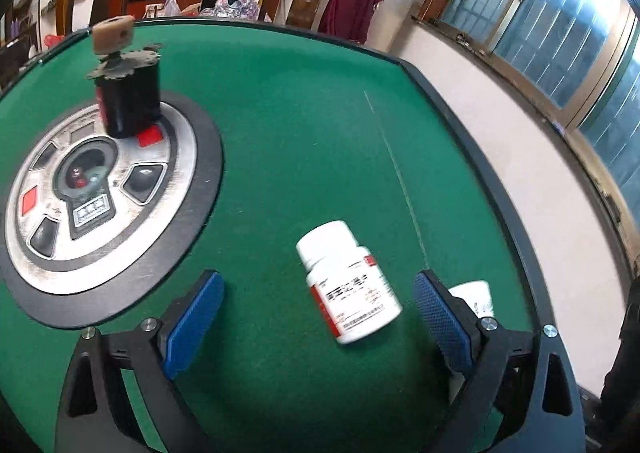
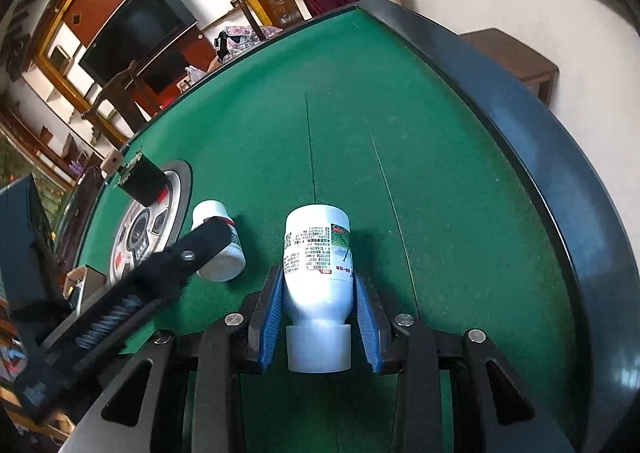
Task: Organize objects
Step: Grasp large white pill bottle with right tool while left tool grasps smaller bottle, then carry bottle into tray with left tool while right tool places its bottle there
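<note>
A small white pill bottle [image 1: 347, 280] with a red-and-white label lies on its side on the green felt table [image 1: 304, 125], between my left gripper's open blue pads [image 1: 196, 323]. My left gripper [image 1: 318, 323] is open and empty around it. My right gripper [image 2: 318, 317] is shut on a taller white bottle [image 2: 318, 257] with a printed label, its cap toward the camera. The small pill bottle also shows in the right wrist view [image 2: 219, 249], partly hidden by the left gripper's arm. The taller bottle's base peeks out in the left wrist view [image 1: 474, 295].
A round silver control panel [image 1: 92, 189] sits in the table's centre with a black jar [image 1: 130, 99] standing on it, topped by a tan object. The table has a raised dark rim [image 2: 560, 181]. Chairs, shelves and a window surround the table.
</note>
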Motion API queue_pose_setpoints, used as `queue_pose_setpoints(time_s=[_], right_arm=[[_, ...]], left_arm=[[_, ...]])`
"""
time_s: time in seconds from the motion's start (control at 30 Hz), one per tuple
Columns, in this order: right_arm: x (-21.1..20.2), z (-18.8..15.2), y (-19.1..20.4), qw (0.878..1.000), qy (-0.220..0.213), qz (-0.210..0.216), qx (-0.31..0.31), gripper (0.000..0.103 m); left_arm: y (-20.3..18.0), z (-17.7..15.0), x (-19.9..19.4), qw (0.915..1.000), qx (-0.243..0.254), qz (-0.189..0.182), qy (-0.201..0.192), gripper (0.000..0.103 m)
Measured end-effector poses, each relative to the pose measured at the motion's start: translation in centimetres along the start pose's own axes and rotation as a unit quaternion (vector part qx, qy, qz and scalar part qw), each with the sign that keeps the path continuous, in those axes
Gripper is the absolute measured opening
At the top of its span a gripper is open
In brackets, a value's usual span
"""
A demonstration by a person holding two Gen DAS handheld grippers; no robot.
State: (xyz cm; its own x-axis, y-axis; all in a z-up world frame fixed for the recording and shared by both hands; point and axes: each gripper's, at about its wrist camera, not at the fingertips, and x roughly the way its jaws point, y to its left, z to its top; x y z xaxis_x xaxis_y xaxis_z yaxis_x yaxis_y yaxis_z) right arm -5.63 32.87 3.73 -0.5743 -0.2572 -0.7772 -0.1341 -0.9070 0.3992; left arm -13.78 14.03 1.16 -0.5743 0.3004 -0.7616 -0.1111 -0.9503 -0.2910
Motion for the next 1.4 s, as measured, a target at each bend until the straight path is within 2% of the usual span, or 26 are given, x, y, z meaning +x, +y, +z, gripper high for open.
queue_pose_setpoints(time_s=[0.07, 0.13, 0.17, 0.2, 0.23, 0.33, 0.43, 0.53, 0.67, 0.8, 1.03, 1.17, 1.3, 1.4], right_arm=[[0.0, -0.1, 0.1, 1.000, 0.001, -0.002, 0.000, 0.038], [0.0, 0.0, 0.3, 1.000, 0.000, -0.005, 0.000, 0.038], [0.0, 0.0, 0.3, 1.000, -0.001, -0.005, 0.000, 0.038], [0.0, 0.0, 0.3, 1.000, -0.001, -0.005, 0.000, 0.038], [0.1, 0.0, 0.3, 1.000, -0.001, -0.005, -0.001, 0.038], [0.1, -0.1, 0.7, 1.000, -0.004, -0.013, -0.010, 0.038], [0.2, -0.2, 0.9, 1.000, -0.007, -0.022, -0.020, 0.038], [0.3, -0.3, 1.2, 0.999, -0.009, -0.034, -0.034, 0.038], [0.6, -0.7, 2.3, 0.995, -0.017, -0.068, -0.071, 0.038], [1.0, -1.3, 3.5, 0.987, -0.026, -0.110, -0.115, 0.038], [1.2, -2.1, 4.5, 0.976, -0.041, -0.148, -0.154, 0.037], [1.1, -2.2, 4.6, 0.981, -0.039, -0.129, -0.142, 0.037], [0.1, -3.1, 5.6, 0.991, -0.024, -0.069, -0.114, 0.037], [-0.8, -4.0, 8.0, 0.992, -0.018, -0.031, -0.119, 0.037]], left_arm=[[-0.1, 0.1, 0.2, 1.0000, 0.008, 0.005, -0.001, 0.090], [-0.5, 0.0, 0.4, 0.9991, 0.039, 0.016, -0.004, 0.061], [-0.6, 0.0, 0.4, 0.9982, 0.053, 0.025, -0.006, 0.053], [-0.6, 0.1, 0.5, 0.9976, 0.063, 0.028, -0.006, 0.037], [-0.5, 0.0, 0.5, 0.9971, 0.071, 0.026, -0.004, 0.033], [0.4, 0.4, 0.0, 0.9972, 0.074, 0.008, 0.006, 0.033], [1.5, 0.1, -1.4, 0.9969, 0.079, 0.008, 0.005, 0.033], [3.1, -0.3, -3.6, 0.9966, 0.082, 0.006, 0.000, 0.033], [6.2, -1.1, -7.7, 0.9982, 0.058, 0.002, -0.013, 0.033], [9.4, -2.2, -12.1, 0.9985, 0.042, 0.009, -0.035, 0.033], [15.9, -5.6, -20.0, 0.9953, 0.017, 0.047, -0.083, 0.034], [20.7, -7.2, -24.2, 0.9921, -0.015, 0.070, -0.103, 0.034], [25.3, -8.6, -27.5, 0.9876, -0.050, 0.087, -0.121, 0.034], [28.1, -9.4, -29.0, 0.9844, -0.072, 0.098, -0.127, 0.034]])
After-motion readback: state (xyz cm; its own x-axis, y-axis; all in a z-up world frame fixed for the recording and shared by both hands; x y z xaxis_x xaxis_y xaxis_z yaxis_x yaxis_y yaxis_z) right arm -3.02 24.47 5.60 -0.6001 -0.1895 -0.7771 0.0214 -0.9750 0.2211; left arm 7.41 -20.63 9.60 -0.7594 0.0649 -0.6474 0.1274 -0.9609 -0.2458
